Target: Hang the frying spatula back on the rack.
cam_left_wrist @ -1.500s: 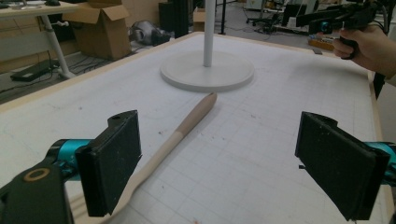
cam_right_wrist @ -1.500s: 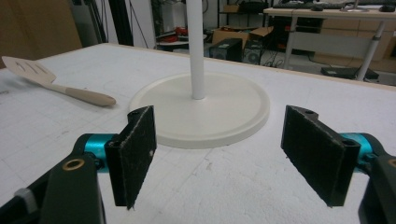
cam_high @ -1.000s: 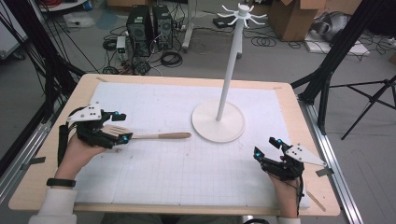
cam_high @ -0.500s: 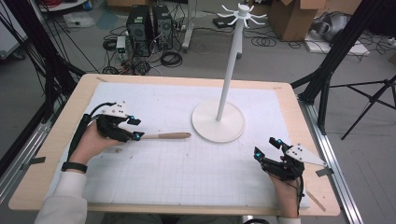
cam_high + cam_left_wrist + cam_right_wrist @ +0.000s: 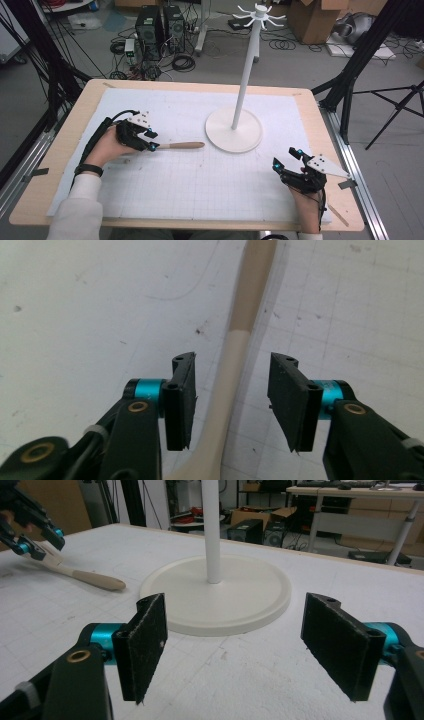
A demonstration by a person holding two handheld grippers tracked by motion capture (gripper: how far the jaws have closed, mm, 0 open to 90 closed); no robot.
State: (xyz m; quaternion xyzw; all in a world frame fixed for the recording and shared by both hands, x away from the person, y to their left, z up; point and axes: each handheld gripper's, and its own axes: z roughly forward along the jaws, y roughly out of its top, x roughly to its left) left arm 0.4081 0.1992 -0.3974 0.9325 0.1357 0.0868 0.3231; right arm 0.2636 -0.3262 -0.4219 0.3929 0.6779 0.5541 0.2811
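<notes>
Black left claw point(image 5: 231, 400) with teal hubs, brass screws; white sleeve point(image 5: 80, 210), black wristband point(image 5: 88, 169)

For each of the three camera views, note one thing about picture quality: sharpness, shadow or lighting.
High view: even overhead light, soft overall, faint shadows round the stand base. Left gripper view: the wooden utensil casts a soft shadow to its right; the left gripper has just been closing, jaws astride it, gaps both sides. Right gripper view: the right gripper looms large, its open jaws slightly soft; the background is sharper.

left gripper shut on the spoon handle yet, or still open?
Open. The left gripper has just been closing, with the wooden spoon handle between its fingers, but a gap shows on both sides; the pads are not pressing on it.
</notes>
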